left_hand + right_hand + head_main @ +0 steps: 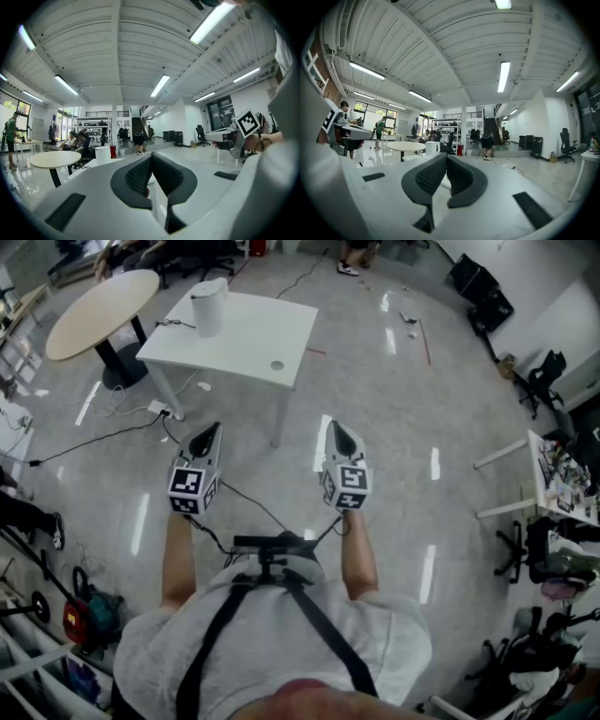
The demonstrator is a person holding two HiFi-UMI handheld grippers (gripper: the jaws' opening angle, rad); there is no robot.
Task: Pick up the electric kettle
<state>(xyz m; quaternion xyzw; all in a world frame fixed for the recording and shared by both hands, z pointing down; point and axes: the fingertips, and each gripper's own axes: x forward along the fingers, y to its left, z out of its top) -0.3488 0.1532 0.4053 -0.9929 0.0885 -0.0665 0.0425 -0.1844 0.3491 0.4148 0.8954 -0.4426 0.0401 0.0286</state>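
We are holding left gripper point(207, 433) and right gripper point(338, 434), both closed, empty, electric kettle point(208, 307) sitting on white table point(251, 334) at eleven o'clock, well apart.

The floor point(403, 474) is polished and glossy, mirroring the ceiling lights. The kettle point(208, 306) looks like smooth, matt white plastic. The white table point(262, 343) has a smooth matt top, the round table point(89, 315) a pale wood-look one. The left gripper point(212, 430) and right gripper point(336, 430) have smooth matt pale plastic shells and black, finely textured pads point(138, 177). The shirt point(272, 652) is grey cloth under black webbing straps point(214, 634).
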